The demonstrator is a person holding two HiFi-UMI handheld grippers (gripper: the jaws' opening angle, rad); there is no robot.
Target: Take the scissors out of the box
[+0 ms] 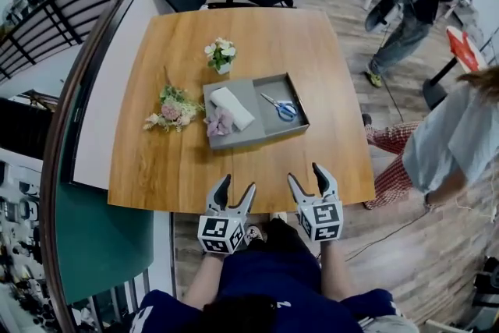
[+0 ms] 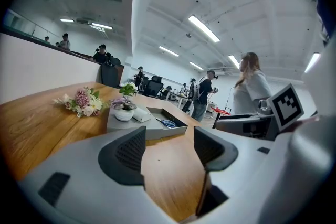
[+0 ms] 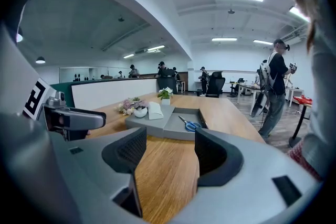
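Blue scissors (image 1: 282, 108): seen lying in grey box (image 1: 269, 125) (right compartment), 12 o'clock of grippers.
Left gripper (image 1: 238, 183), right gripper (image 1: 306, 172): fingers spread, nothing pinched.
Remaining: whole task.

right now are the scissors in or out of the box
In: the scissors lie flat in the right compartment of the grey box.

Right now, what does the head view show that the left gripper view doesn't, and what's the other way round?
Only the head view: the top-down layout, with the scissors in the box's right compartment and a white roll in its left, plus the left gripper's marker cube. Only the left gripper view: the ceiling lights and the ribbed inner faces of that gripper's jaws, standing apart over bare table. Both: the box, scissors, the bouquet on the table and the right gripper.
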